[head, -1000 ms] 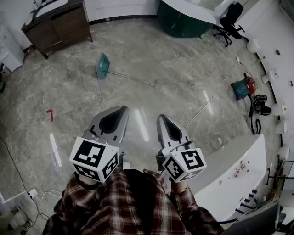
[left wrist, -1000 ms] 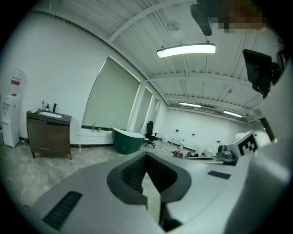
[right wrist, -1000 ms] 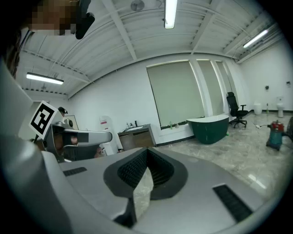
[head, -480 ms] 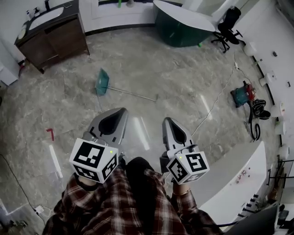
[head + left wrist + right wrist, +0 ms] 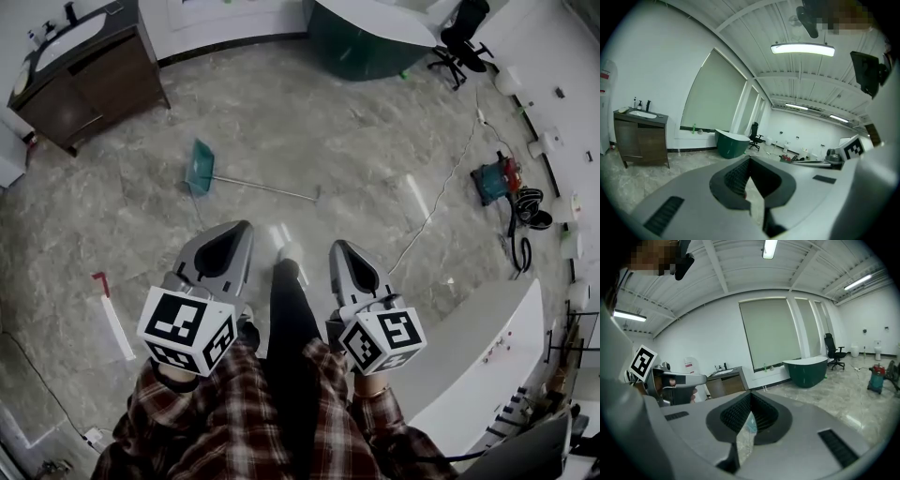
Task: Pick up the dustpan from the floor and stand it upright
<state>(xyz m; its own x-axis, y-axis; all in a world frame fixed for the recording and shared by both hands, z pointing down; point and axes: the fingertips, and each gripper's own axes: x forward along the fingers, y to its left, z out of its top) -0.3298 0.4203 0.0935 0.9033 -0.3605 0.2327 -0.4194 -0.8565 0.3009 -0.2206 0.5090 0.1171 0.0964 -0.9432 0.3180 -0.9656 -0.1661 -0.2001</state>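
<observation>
Looking steeply down from a head camera, a person in a plaid shirt holds two grey grippers out ahead at about waist height. The left gripper (image 5: 236,234) has its jaws pressed together with nothing between them; the right gripper (image 5: 340,255) is closed and empty in the same way.

The task has not really started. The teal dustpan (image 5: 199,167) lies flat on the floor (image 5: 375,122), well ahead of both grippers and a little to the left, and its long thin handle (image 5: 264,187) runs along the ground towards the right. Neither gripper touches it. Reaching it, opening the jaws, gripping it, lifting it and standing it upright all appear to remain.

The floor is glossy grey marbled stone that reflects the ceiling lights (likely slippery under a pan's edge). A dark wooden vanity cabinet (image 5: 89,66) with a sink stands at the upper left, a dark green bathtub (image 5: 375,42) at the top and a black office chair (image 5: 459,37) beside it. A thin cable (image 5: 433,202) trails across the floor at the right, and a white counter (image 5: 478,347) fills the lower right corner.
</observation>
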